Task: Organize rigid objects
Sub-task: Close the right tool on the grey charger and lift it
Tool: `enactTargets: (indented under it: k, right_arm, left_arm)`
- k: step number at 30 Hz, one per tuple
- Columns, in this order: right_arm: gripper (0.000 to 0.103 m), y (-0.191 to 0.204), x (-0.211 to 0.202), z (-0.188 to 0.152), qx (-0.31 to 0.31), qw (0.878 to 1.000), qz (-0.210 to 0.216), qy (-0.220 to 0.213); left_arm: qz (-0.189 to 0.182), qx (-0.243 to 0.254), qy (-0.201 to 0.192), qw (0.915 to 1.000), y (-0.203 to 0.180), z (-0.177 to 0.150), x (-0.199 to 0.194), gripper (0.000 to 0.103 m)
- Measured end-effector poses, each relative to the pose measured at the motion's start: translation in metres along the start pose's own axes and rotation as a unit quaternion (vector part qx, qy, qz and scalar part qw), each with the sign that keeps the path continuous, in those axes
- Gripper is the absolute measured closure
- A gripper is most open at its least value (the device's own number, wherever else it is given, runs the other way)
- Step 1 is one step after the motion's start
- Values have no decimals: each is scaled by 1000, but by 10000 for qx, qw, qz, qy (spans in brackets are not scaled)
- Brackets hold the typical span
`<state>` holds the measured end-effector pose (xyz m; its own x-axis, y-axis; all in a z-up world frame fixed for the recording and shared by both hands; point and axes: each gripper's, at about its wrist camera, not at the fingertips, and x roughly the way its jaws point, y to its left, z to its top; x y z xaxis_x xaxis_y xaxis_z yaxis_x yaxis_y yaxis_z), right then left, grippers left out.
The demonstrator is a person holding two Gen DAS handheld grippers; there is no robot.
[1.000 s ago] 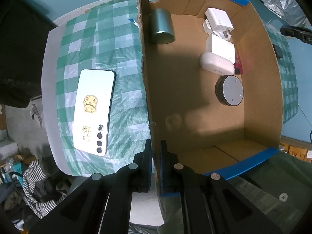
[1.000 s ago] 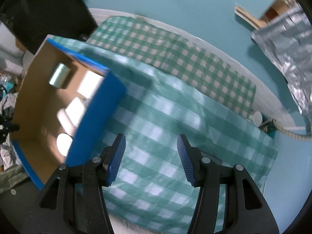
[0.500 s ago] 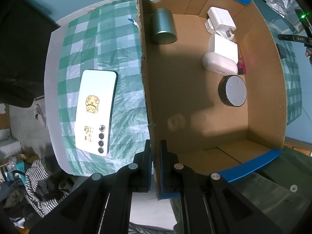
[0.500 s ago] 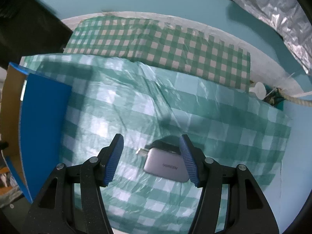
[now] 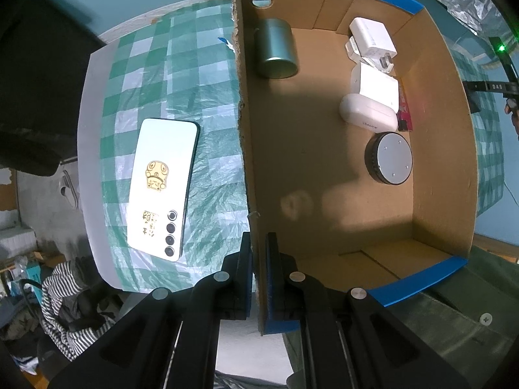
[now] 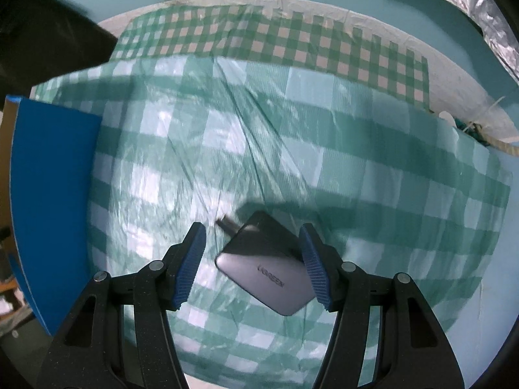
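Spread wide, my right gripper [image 6: 253, 264] straddles a smooth grey slab-shaped charger [image 6: 266, 267] lying diagonally on the crinkly checked cloth [image 6: 292, 129], plug pointing far-left. My left gripper [image 5: 258, 275] pinches the rough cardboard box [image 5: 246, 129] wall; beyond lies a glossy phone [image 5: 162, 184], lengthwise away.

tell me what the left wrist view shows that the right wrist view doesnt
Only the left wrist view shows the box's inside, with the green tin, white chargers, earbud case and round puck, plus the phone outside it and the left gripper clamped on the box wall. Only the right wrist view shows the grey adapter between the open right gripper fingers. Both show the cardboard box and checkered cloth.
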<state>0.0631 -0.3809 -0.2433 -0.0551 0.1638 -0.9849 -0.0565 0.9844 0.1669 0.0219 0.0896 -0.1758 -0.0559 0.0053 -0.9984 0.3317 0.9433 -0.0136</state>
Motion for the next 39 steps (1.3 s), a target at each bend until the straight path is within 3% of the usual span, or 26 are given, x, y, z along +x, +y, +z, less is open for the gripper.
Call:
enactTargets:
  k: [6,8,11,24,39]
  right_arm:
    - [42,13,9,-17,-351,9990,-205,175]
    - [48,16,15,-21,-382,9985,-323,240]
    - [57,15,21,-21,-245,9984,-449,254]
    - [61,20,27,-20,5,9959,-869,234]
    - [62,79,-15,-32,-131,9984,-551,0]
  left_arm:
    - [-40,29,-4,10000,1,0,1,98]
    - [-46,51,0,10000,1,0,1,98]
    - [-59,73,11,10000,1,0,2,98]
    - [-79,107,10,9999,2,0,2,98]
    - [-125,134,15,9998,2,1,3,97]
